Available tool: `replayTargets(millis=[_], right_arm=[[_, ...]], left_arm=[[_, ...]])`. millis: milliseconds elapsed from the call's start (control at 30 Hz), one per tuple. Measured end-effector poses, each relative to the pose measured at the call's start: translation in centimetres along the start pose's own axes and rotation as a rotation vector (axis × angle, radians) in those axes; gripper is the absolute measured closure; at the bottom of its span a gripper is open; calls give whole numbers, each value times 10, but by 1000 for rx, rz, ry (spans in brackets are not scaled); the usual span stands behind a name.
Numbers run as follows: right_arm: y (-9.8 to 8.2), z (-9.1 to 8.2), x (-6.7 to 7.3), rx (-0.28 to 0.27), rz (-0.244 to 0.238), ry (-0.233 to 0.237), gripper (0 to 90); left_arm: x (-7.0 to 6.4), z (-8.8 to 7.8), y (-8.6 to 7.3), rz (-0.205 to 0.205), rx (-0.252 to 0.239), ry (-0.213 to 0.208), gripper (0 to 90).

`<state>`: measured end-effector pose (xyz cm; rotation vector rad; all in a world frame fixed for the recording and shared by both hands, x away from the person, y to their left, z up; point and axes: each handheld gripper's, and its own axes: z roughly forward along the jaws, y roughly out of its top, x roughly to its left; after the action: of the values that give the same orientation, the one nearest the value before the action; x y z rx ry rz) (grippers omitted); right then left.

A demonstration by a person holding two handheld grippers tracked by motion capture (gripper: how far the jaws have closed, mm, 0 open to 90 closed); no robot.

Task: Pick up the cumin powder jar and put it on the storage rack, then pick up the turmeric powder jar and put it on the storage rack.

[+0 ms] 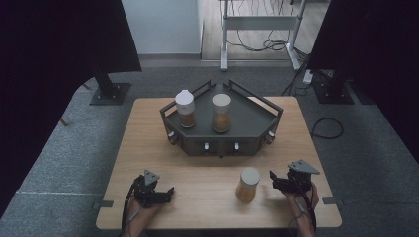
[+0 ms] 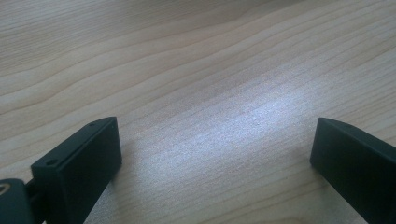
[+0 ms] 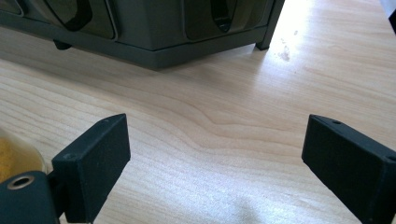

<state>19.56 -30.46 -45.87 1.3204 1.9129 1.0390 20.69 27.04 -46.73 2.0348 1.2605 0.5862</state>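
Nearest you, your left gripper (image 1: 165,193) rests low over the pale wood-grain table (image 1: 148,148) at its near left, jaws standing wide apart with bare wood between them, as the left gripper view confirms. Your right gripper (image 1: 273,181) sits at the near right, jaws likewise spread with nothing between them. In the right gripper view, bare tabletop lies between the pads.

Just to the left of that right gripper, close but not touching, stands the clear cylindrical jar with a cream lid and orange-yellow contents (image 1: 247,184), upright on the table near the front edge. A sliver of it shows at the lower left of the right gripper view (image 3: 14,156).

Handling, as a judgement: the jar looks rigid, smooth-walled and moderately weighted by its fill. The wall may be slippery and could crack if dropped. Take hold at mid-body, below the lid, with the jaws square across the widest line. A grip on the lid risks it coming loose, and a high grip risks tipping.

Farther back, the dark grey angular metal tray with railed sides (image 1: 257,111) sits mid-table. It holds two similar jars, one with a white domed cap (image 1: 185,109) and one with a flat cream lid (image 1: 222,113), standing side by side and apart.
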Motion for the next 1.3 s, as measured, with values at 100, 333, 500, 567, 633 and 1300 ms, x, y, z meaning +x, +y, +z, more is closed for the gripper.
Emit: replayTargets(millis=[100, 333, 500, 567, 633, 1300], right_arm=[[-3, 1, 0, 3, 2, -1, 72], [-7, 4, 1, 12, 4, -1, 73], [-7, 5, 1, 14, 7, 1, 73], [-7, 5, 1, 16, 4, 1, 73], [-7, 5, 1, 15, 5, 2, 73], [-5, -5, 3, -24, 0, -2, 73]], left_arm=[[0, 0, 0, 0, 0, 0, 15], [0, 0, 0, 0, 0, 0, 15], [0, 0, 0, 0, 0, 0, 15], [0, 0, 0, 0, 0, 0, 15], [0, 0, 0, 0, 0, 0, 15], [0, 0, 0, 0, 0, 0, 16]])
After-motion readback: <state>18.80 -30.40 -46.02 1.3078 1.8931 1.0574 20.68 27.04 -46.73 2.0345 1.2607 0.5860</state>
